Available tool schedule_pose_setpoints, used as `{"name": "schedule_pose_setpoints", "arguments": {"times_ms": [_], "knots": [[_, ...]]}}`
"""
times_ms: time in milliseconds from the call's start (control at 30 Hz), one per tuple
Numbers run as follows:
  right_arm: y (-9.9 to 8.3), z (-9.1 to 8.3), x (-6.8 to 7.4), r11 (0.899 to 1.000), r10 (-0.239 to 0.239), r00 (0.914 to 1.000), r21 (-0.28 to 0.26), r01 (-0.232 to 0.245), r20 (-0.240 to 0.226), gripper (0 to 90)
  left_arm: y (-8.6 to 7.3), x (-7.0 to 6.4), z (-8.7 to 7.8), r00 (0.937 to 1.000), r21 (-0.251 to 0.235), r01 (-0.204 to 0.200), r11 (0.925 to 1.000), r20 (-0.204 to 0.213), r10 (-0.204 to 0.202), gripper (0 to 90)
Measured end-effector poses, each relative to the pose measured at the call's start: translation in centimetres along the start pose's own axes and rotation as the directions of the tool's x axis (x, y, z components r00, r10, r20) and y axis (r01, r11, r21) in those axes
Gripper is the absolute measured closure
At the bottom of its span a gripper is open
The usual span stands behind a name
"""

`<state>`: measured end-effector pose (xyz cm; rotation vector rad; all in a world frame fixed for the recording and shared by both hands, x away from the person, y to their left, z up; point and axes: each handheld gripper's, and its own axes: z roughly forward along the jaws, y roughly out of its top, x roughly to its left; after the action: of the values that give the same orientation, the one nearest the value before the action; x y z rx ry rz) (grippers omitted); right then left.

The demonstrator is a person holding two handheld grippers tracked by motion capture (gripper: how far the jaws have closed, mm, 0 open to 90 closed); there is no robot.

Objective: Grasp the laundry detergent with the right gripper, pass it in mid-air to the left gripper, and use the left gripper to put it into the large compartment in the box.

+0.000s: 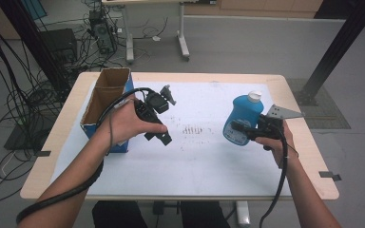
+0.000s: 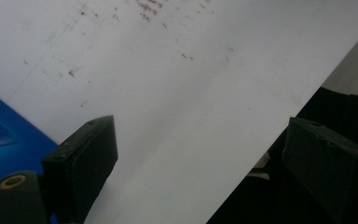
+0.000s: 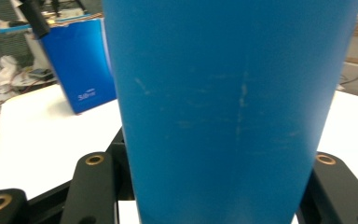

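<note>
A lab: cable bundles (image 1: 9,61), black rig posts (image 1: 335,47), bare floor (image 1: 247,47).

Even soft indoor light, faint shadows, close-up gripper views blurred

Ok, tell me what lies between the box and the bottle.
In the high view, the left tongs hang between box and bottle, over stained white paper.

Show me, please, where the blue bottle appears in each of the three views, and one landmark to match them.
High view: the blue bottle is right of centre, clamped in the right gripper, white cap at the top.
Left gripper view: the bottle is not in it.
Right gripper view: its blue body takes up the centre, between the two black fingers.
Shared landmark: the blue cardboard box, at the left in the high view and upper left here.
</note>
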<state>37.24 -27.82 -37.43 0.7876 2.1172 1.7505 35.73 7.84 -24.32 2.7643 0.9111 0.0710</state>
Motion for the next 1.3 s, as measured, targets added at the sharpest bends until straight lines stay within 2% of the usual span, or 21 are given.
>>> {"name": "schedule_pose_setpoints", "arguments": {"times_ms": [133, 267, 367, 467, 533, 633, 800, 900, 1067, 1100, 1133, 1267, 1300], "knots": [[0.6, 0.2, 0.8, 0.999, -0.027, 0.9982, 0.016, 0.028, -0.053, 44.1, 0.6, -0.2, -0.7, 0.9985, -0.003, -0.055, 0.9985, 0.004, 0.055, 10.3], [0.8, 0.4, 1.3, 0.999, -0.034, 0.9957, 0.019, 0.036, -0.086, 44.2, 1.2, -0.4, -1.4, 0.9953, -0.002, -0.096, 0.9953, 0.004, 0.096, 9.6], [1.0, 0.6, 2.1, 0.998, -0.048, 0.9896, 0.021, 0.051, -0.136, 44.1, 1.5, -0.5, -1.7, 0.9918, 0.004, -0.128, 0.9918, 0.002, 0.128, 9.5], [1.1, 0.7, 2.5, 0.998, -0.048, 0.9866, 0.021, 0.052, -0.156, 44.1, 1.8, -0.6, -2.0, 0.9876, 0.014, -0.157, 0.9875, 0.005, 0.157, 9.4], [1.2, 0.9, 3.0, 0.999, -0.040, 0.9805, 0.022, 0.045, -0.193, 44.1, 1.9, -0.7, -2.2, 0.9847, 0.011, -0.174, 0.9846, 0.000, 0.174, 9.4], [1.3, 1.1, 3.3, 0.999, -0.026, 0.9754, 0.017, 0.031, -0.219, 44.1, 2.0, -0.6, -2.6, 0.9812, 0.012, -0.193, 0.9811, 0.003, 0.193, 9.4], [1.8, 1.3, 4.0, 1.000, -0.015, 0.9620, 0.000, 0.015, -0.273, 44.1, 2.3, -1.0, -3.2, 0.9673, 0.011, -0.253, 0.9673, 0.016, 0.253, 9.4], [2.2, 1.4, 4.4, 1.000, -0.019, 0.9555, -0.005, 0.019, -0.294, 44.1, 2.6, -1.4, -3.6, 0.9562, 0.013, -0.293, 0.9561, 0.017, 0.292, 9.4], [2.7, 1.6, 5.1, 0.999, -0.042, 0.9469, 0.006, 0.046, -0.319, 44.2, 2.9, -1.9, -4.4, 0.9434, 0.009, -0.330, 0.9439, 0.036, 0.330, 9.4], [2.9, 1.8, 5.4, 0.998, -0.051, 0.9418, 0.009, 0.057, -0.332, 44.2, 3.0, -2.0, -4.5, 0.9403, 0.011, -0.339, 0.9408, 0.039, 0.338, 9.4], [2.9, 1.8, 5.4, 0.998, -0.051, 0.9418, 0.009, 0.057, -0.332, 44.2, 3.1, -2.1, -4.6, 0.9381, 0.010, -0.345, 0.9386, 0.040, 0.344, 9.4], [3.3, 2.2, 6.0, 0.996, -0.070, 0.9296, 0.018, 0.082, -0.362, 44.2, 3.3, -2.5, -5.1, 0.9271, 0.011, -0.373, 0.9278, 0.045, 0.372, 9.4], [3.4, 2.4, 6.2, 0.996, -0.076, 0.9267, 0.018, 0.088, -0.368, 44.2, 3.2, -2.7, -5.2, 0.9221, 0.009, -0.385, 0.9230, 0.051, 0.384, 9.3]]}}
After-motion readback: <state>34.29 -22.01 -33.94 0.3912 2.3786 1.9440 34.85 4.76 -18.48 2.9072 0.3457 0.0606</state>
